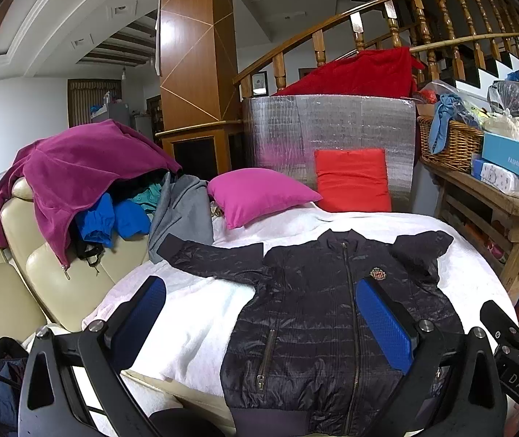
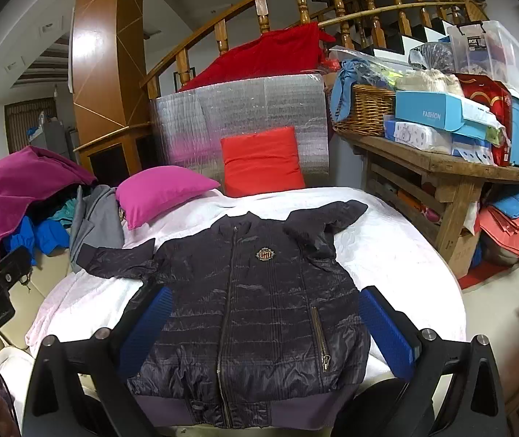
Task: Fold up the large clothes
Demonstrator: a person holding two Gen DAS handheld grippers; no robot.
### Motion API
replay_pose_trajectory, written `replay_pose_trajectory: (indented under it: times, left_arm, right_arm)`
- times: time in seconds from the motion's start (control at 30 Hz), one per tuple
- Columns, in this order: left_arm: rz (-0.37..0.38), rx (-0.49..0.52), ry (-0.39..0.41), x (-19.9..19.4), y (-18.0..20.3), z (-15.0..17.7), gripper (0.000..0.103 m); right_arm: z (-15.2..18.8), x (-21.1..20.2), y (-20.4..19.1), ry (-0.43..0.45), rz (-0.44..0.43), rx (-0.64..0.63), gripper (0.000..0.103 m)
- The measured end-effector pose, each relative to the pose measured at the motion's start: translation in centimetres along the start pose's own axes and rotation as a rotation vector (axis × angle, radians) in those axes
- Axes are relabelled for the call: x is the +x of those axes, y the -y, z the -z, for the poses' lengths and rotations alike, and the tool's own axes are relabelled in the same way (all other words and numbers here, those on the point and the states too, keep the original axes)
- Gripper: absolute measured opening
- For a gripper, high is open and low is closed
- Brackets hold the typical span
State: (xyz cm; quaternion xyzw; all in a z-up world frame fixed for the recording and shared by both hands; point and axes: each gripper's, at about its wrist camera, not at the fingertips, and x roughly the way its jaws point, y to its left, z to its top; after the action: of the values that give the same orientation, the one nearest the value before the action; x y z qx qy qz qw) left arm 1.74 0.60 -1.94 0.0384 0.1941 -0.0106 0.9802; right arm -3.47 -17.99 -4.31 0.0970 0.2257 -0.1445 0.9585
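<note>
A dark navy quilted jacket (image 1: 317, 320) lies flat, front up and zipped, on a white cover (image 1: 194, 320); it also shows in the right wrist view (image 2: 252, 309). Its left sleeve (image 1: 212, 256) stretches out sideways; its right sleeve (image 2: 327, 222) is bent near the shoulder. My left gripper (image 1: 259, 313) is open and empty, above the jacket's left half. My right gripper (image 2: 265, 320) is open and empty, above the jacket's lower body. Neither touches the cloth.
A magenta pillow (image 1: 256, 193) and a red pillow (image 1: 352, 178) lie behind the jacket. A heap of clothes (image 1: 88, 178) covers the cream sofa (image 1: 55, 276) at left. A wooden table (image 2: 452, 171) with boxes and a basket (image 2: 363, 109) stands right.
</note>
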Motion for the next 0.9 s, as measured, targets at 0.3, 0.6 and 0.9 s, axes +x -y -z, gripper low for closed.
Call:
replay_pose_trajectory:
  times: [0.3, 0.6, 0.9]
  left_arm:
    - [0.001, 0.0, -0.01, 0.5, 0.0, 0.2, 0.103]
    - [-0.01, -0.002, -0.033, 2.0, 0.1, 0.3, 0.103]
    - [-0.018, 0.006, -0.063, 4.3, 0.6, 0.2, 0.103]
  right_arm:
    - [0.1, 0.5, -0.1, -0.011, 0.004, -0.001, 0.103]
    - [-0.2, 2.2, 0.1, -0.028, 0.01, 0.001, 0.103]
    - [-0.8, 4.7, 0.6, -0.05, 0.02, 0.012, 0.103]
